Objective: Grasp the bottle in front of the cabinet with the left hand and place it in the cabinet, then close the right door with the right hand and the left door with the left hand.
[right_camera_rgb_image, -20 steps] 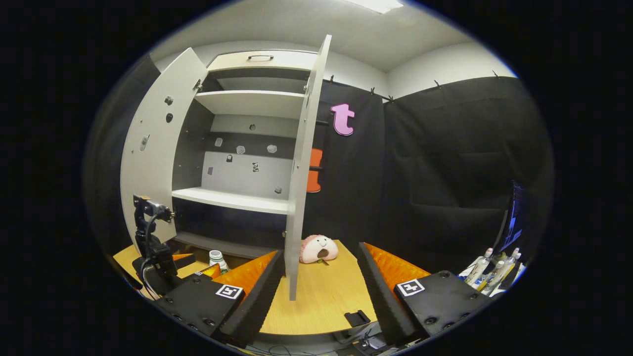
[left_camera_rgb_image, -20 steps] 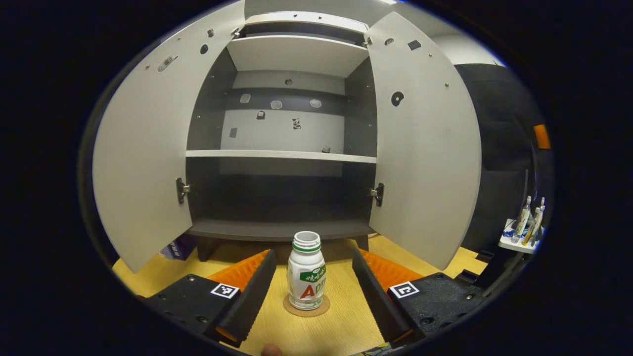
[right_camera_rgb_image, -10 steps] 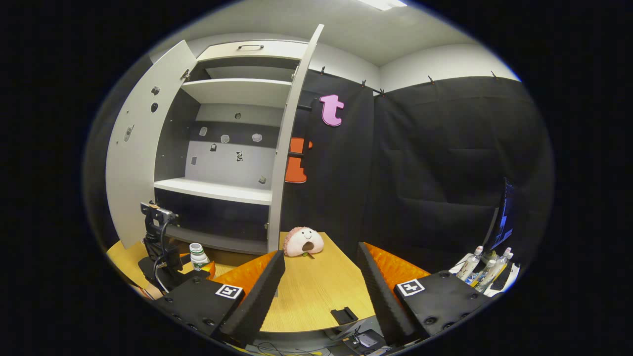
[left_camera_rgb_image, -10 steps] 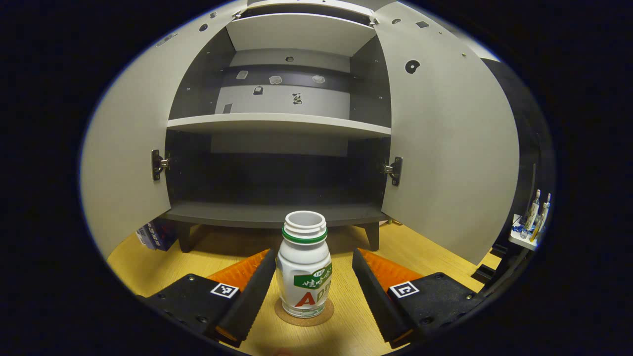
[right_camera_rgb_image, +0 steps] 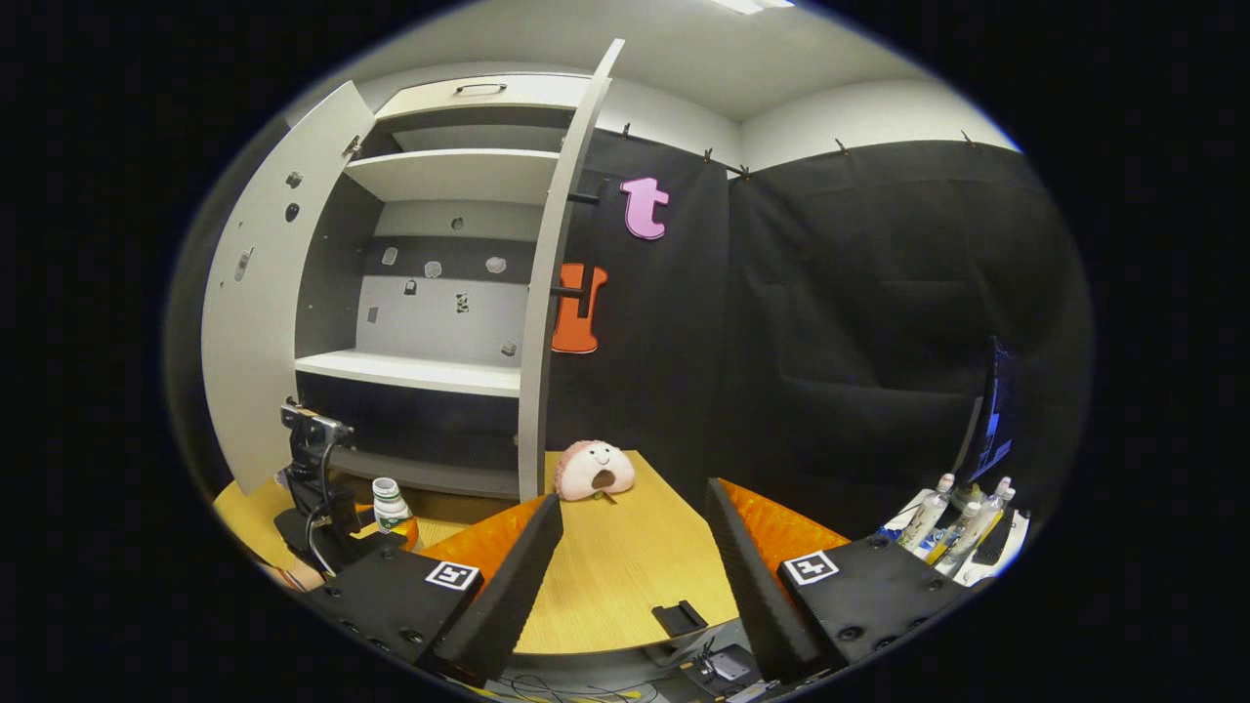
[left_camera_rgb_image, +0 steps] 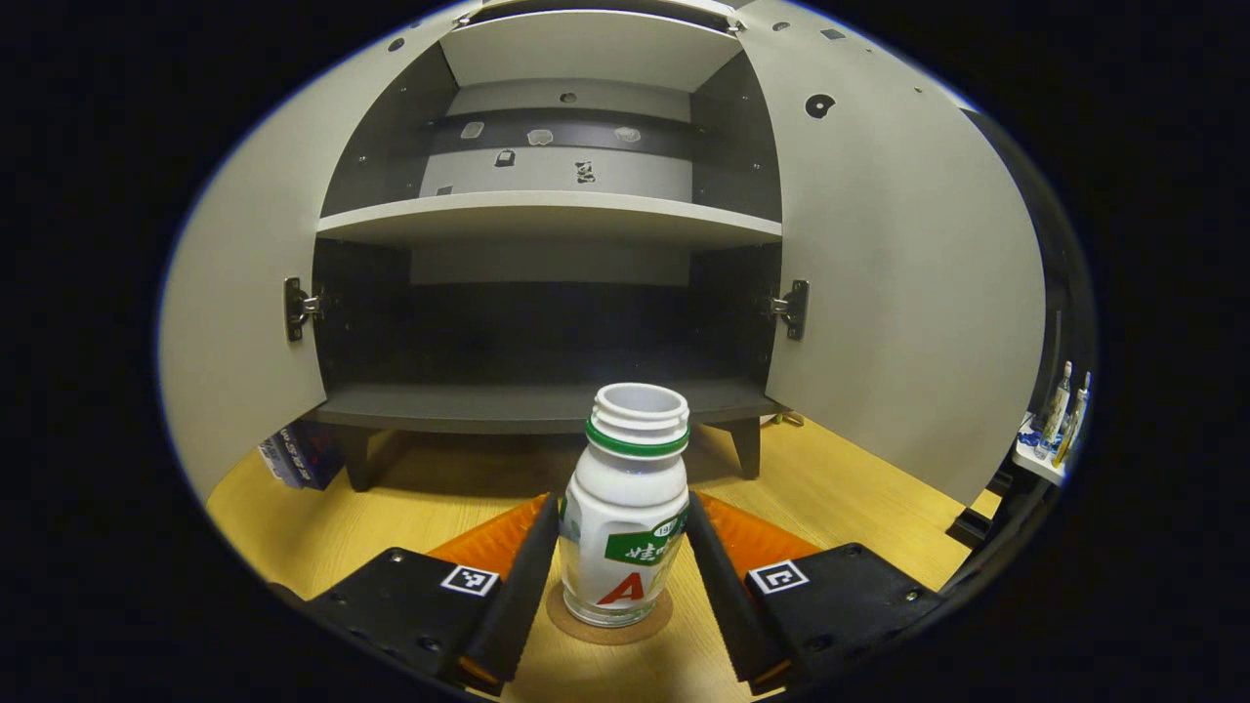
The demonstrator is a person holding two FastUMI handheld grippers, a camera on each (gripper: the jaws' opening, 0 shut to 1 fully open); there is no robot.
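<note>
A white bottle (left_camera_rgb_image: 625, 508) with a green neck ring and no cap stands upright on a round cork coaster (left_camera_rgb_image: 610, 625) on the wooden table, in front of the open cabinet's dark bottom shelf (left_camera_rgb_image: 508, 405). My left gripper (left_camera_rgb_image: 621, 506) has both fingers against the bottle's sides. Both grey doors stand wide open, the left door (left_camera_rgb_image: 234, 322) and the right door (left_camera_rgb_image: 908, 293). In the right gripper view the bottle (right_camera_rgb_image: 390, 500) and left gripper (right_camera_rgb_image: 391, 525) sit low left, and the right door (right_camera_rgb_image: 542, 322) shows edge-on. My right gripper (right_camera_rgb_image: 633, 493) is open and holds nothing.
A pink plush toy (right_camera_rgb_image: 593, 469) lies on the table beside the right door. A tray of small bottles (right_camera_rgb_image: 962, 532) stands off to the right. A box (left_camera_rgb_image: 293, 454) sits by the cabinet's left leg. A black clip (right_camera_rgb_image: 679, 617) lies at the table's near edge.
My left gripper moved forward around the bottle and its fingers came in against the bottle's sides. The right gripper drifted slightly right; it stays open.
</note>
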